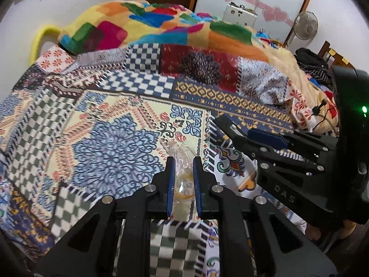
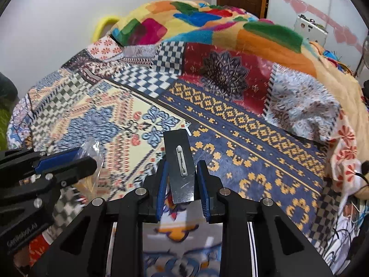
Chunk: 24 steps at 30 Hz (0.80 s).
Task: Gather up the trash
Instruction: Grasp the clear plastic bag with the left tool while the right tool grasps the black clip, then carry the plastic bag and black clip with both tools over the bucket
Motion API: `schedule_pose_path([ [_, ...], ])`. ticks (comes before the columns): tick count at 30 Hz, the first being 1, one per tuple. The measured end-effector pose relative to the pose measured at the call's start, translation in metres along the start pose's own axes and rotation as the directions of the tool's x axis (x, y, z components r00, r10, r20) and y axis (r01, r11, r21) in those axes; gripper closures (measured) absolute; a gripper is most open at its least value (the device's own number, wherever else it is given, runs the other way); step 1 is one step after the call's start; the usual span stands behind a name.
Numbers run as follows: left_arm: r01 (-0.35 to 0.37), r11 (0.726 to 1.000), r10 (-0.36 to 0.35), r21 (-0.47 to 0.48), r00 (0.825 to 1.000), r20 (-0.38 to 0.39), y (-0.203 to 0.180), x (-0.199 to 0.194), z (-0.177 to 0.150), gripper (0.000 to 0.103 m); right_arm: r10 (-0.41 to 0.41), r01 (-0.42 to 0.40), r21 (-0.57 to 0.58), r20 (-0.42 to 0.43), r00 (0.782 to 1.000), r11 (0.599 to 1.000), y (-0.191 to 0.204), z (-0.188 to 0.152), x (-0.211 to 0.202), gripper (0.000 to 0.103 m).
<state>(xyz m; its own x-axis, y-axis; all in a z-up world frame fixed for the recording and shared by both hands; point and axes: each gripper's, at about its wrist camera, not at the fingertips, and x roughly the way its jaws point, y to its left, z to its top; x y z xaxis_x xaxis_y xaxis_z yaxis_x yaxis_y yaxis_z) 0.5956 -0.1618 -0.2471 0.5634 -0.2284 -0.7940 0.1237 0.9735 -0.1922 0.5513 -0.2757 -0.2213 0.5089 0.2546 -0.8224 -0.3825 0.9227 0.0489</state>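
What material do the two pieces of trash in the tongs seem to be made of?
The wrapper in the left tongs looks like thin clear plastic film: transparent, crinkled, shiny. The dark packet in the right tongs appears to be glossy plastic or foil laminate: flat, reflective, with a straight cut edge.

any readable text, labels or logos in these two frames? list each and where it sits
"DAS": raised letters on the black body of the right tongs, seen from the left wrist view.
Small white print on the body of the left tongs, lower left of the right wrist view: too blurred to read.
Black card between the right tongs' fingers: a silvery mark only, no legible words.
Clear plastic wrapper in the left tongs: no print visible.
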Motion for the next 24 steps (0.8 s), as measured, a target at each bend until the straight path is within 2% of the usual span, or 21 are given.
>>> schedule_pose_path([
  [11,-0.024,1.0,0.026,-0.017,0.991,0.132,0.003,-0.106,0.006,0.089,0.0,0.0,0.005,0.101,0.995,1.0,0.039,0.008,-0.094,0.08],
  [17,-0.041,0.999,0.047,-0.034,0.978,0.204,0.007,-0.17,0.001,0.089,-0.004,0.011,-0.034,0.182,0.983,0.999,0.074,0.014,-0.152,0.08],
  [24,-0.055,0.994,0.078,-0.093,0.959,0.271,0.03,-0.239,-0.02,0.089,0.027,-0.011,-0.067,0.249,0.968,0.998,0.12,0.01,-0.2,0.08],
])
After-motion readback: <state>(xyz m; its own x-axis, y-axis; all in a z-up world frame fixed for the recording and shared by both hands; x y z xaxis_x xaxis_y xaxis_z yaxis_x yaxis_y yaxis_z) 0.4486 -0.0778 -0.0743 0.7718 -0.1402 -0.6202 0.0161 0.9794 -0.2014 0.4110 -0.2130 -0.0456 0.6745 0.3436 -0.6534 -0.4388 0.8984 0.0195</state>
